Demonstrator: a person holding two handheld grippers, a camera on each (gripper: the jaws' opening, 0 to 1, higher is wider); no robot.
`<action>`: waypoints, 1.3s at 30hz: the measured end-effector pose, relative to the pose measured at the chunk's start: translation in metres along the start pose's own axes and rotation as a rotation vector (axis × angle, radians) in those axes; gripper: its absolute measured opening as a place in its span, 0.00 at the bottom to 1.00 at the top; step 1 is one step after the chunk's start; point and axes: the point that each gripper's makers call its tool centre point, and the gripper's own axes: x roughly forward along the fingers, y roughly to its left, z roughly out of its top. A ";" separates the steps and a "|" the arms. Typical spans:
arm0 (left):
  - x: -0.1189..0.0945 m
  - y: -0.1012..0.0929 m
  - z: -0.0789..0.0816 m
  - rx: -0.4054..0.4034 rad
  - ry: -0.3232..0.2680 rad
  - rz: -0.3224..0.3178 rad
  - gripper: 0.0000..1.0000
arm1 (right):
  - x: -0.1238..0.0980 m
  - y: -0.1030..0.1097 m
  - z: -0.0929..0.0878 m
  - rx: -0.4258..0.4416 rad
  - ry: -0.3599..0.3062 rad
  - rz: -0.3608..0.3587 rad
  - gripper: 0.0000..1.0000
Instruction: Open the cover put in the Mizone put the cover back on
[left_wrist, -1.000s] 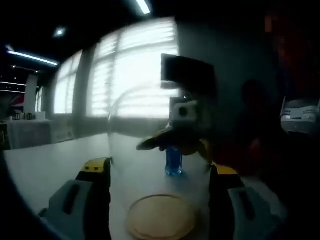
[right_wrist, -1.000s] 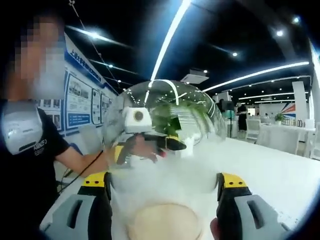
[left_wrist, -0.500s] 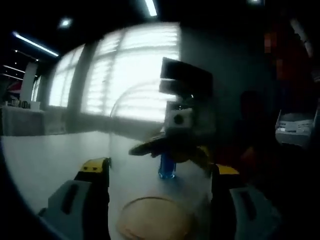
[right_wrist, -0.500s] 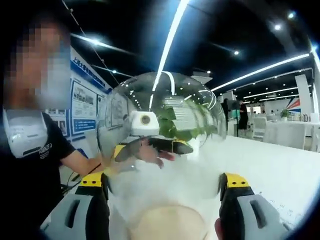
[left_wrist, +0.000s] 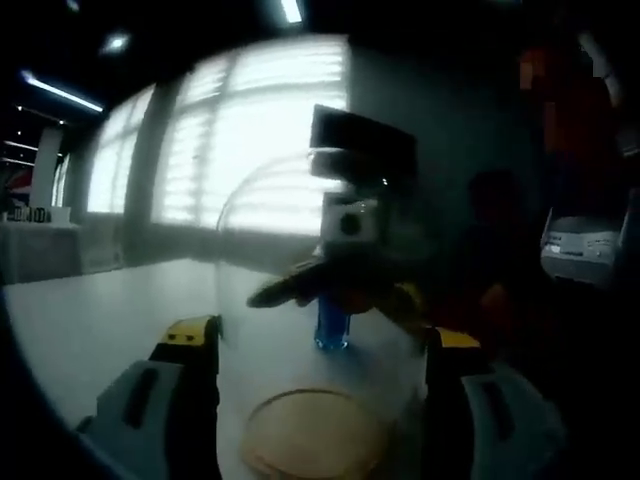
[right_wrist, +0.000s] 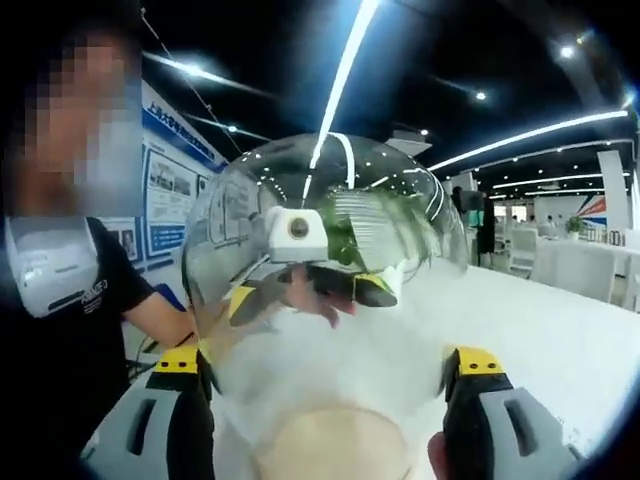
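Both claws (left_wrist: 318, 400) (right_wrist: 325, 400) clamp the dome (right_wrist: 325, 260) aloft, cover off; next, the bottle (left_wrist: 331, 325) must go onto the base (left_wrist: 318, 448).

Grey tongs (right_wrist: 320, 420), yellow-tipped; black T-shirt (right_wrist: 70, 330)

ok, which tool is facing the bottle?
Left tool: its view looks through the dome at the blue bottle on the table. The right tool faces the person instead.
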 end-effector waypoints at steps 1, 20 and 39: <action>0.001 0.000 0.000 -0.002 0.000 -0.002 0.74 | 0.000 -0.001 0.000 0.001 -0.003 0.003 0.90; 0.013 -0.001 -0.004 0.045 0.027 0.020 0.81 | 0.003 -0.001 0.002 -0.013 -0.031 -0.006 0.90; 0.013 -0.009 0.011 0.059 0.020 0.031 0.78 | 0.001 0.004 0.020 -0.039 -0.047 0.003 0.90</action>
